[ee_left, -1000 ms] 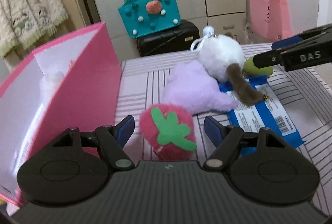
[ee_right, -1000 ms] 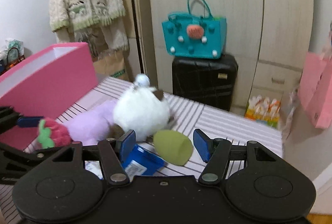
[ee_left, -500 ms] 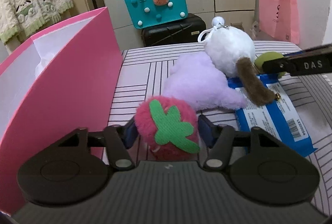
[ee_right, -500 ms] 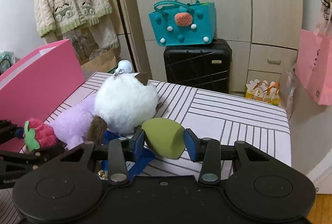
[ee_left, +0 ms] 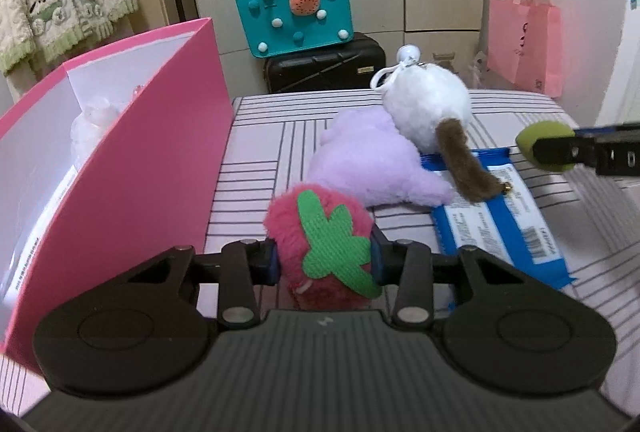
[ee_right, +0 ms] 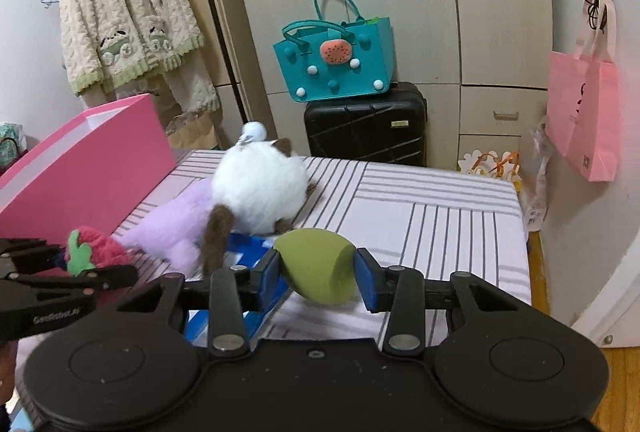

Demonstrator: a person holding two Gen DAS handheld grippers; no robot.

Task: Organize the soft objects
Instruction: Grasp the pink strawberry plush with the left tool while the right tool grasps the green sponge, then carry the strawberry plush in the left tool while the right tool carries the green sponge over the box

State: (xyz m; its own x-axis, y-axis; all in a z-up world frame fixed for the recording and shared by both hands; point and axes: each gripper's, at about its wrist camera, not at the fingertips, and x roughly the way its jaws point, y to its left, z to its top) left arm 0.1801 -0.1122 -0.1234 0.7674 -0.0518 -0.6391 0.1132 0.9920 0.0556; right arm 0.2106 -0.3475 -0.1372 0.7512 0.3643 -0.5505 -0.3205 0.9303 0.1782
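A pink strawberry plush [ee_left: 320, 232] with a green leaf sits between the blue pads of my left gripper [ee_left: 324, 260], whose jaws are closing and pressing its sides. My right gripper [ee_right: 318, 274] is shut on an olive-green sponge [ee_right: 316, 264], held just above the striped table [ee_right: 420, 211]. Between the two lie a purple plush [ee_left: 368, 159], a white furry ball plush [ee_left: 428, 107] with a brown tail, and a blue packet [ee_left: 500, 228]. An open pink box [ee_left: 140, 151] stands at the left, right beside the strawberry.
Behind the table a teal felt bag [ee_right: 336, 59] rests on a black suitcase [ee_right: 368, 123]. A pink carrier bag [ee_right: 584, 111] hangs on the right wall and a cream cardigan [ee_right: 128, 19] hangs at the left. The table's right edge drops to the floor.
Both grippers went from open to closed: the left onto the strawberry plush, the right onto the green sponge. The right gripper then shifted right, drawing the sponge away from the white plush.
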